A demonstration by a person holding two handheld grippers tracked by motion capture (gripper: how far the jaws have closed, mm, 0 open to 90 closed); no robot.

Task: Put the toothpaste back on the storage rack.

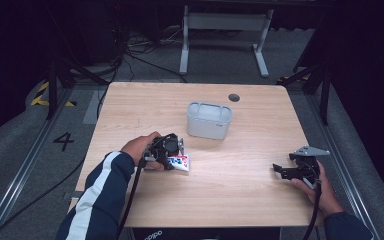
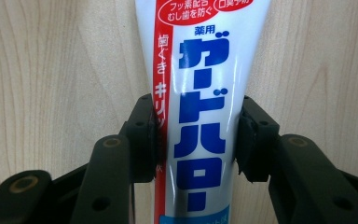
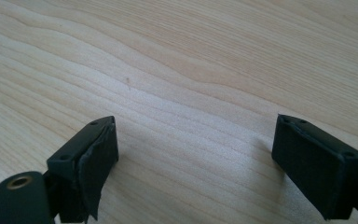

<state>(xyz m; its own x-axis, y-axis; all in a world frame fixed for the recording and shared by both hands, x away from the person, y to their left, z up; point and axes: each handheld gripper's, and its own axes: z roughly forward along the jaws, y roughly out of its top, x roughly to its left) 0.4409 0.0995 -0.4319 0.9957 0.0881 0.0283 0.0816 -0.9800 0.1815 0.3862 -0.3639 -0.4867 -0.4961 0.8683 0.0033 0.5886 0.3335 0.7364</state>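
A white toothpaste tube [image 1: 181, 162] with blue and red Japanese lettering lies on the wooden table [image 1: 230, 195] left of centre. My left gripper [image 1: 169, 154] points down on it. In the left gripper view both black jaws press against the sides of the tube [image 2: 198, 116], so the left gripper [image 2: 196, 135] is shut on it. My right gripper [image 1: 281, 170] rests near the table's right edge, held by a hand. Its jaws stand wide apart over bare wood, and the right gripper [image 3: 196, 158] holds nothing.
A pale grey rectangular bin [image 1: 209, 120] stands at the table's middle, just beyond the tube. A small dark round disc [image 1: 234, 97] lies near the far edge. Past the table are a white frame's legs [image 1: 225, 40] and cables on the floor.
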